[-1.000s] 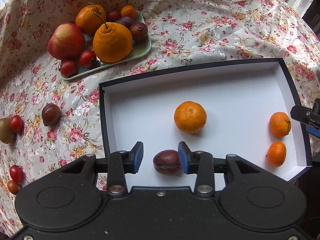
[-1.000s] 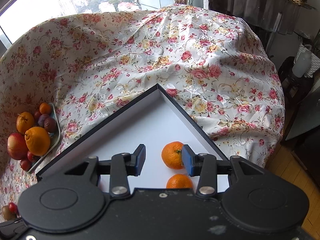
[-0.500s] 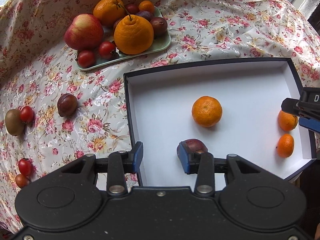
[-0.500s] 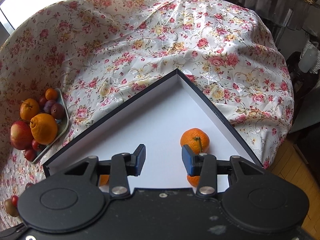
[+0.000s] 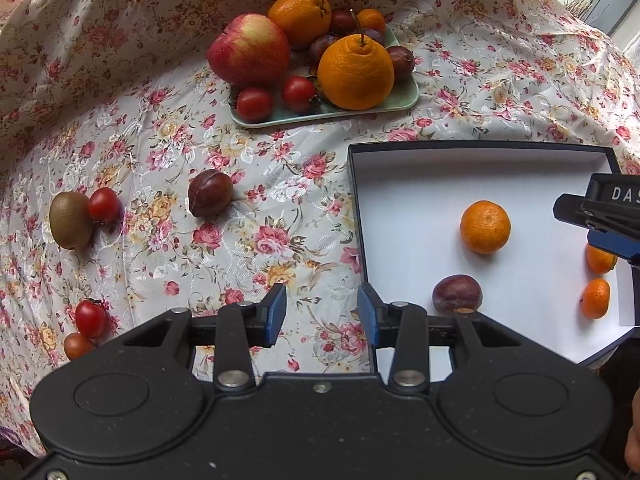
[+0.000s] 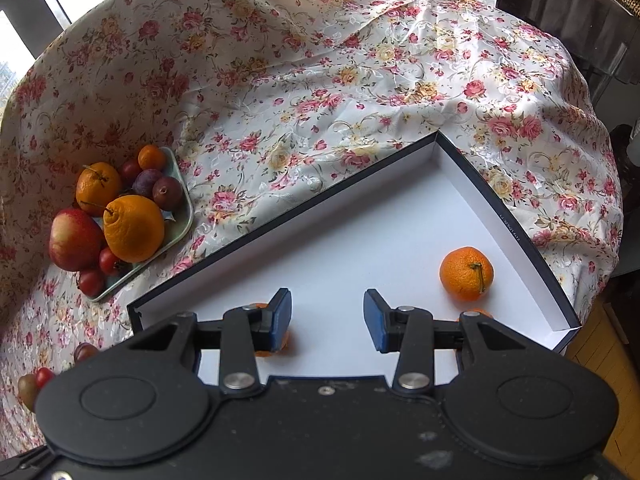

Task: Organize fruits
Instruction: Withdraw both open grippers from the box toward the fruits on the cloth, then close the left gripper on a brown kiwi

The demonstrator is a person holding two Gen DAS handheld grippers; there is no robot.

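Observation:
A white box with a dark rim (image 5: 356, 208) holds a tangerine (image 5: 485, 227), a dark plum (image 5: 457, 294) and two small tangerines (image 5: 596, 298) at its right side. My left gripper (image 5: 322, 314) hangs open over the floral cloth at the box's left edge, with nothing between its fingers. Another plum (image 5: 210, 194) lies on the cloth ahead of it to the left. My right gripper (image 6: 327, 316) is open and empty above the box floor (image 6: 360, 240). A stemmed tangerine (image 6: 466, 273) lies to its right. Another tangerine (image 6: 280, 344) is half hidden behind its left finger.
A green tray (image 5: 404, 96) at the back carries an apple (image 5: 248, 50), a big orange (image 5: 355, 72), plums and cherry tomatoes. On the cloth at left lie a kiwi (image 5: 70, 220) touching a tomato (image 5: 104, 206), and two more tomatoes (image 5: 90, 318) nearer.
My left gripper has moved left off the box, leaving the plum lying inside. My right gripper has also shifted left, away from the stemmed tangerine that was by its right finger.

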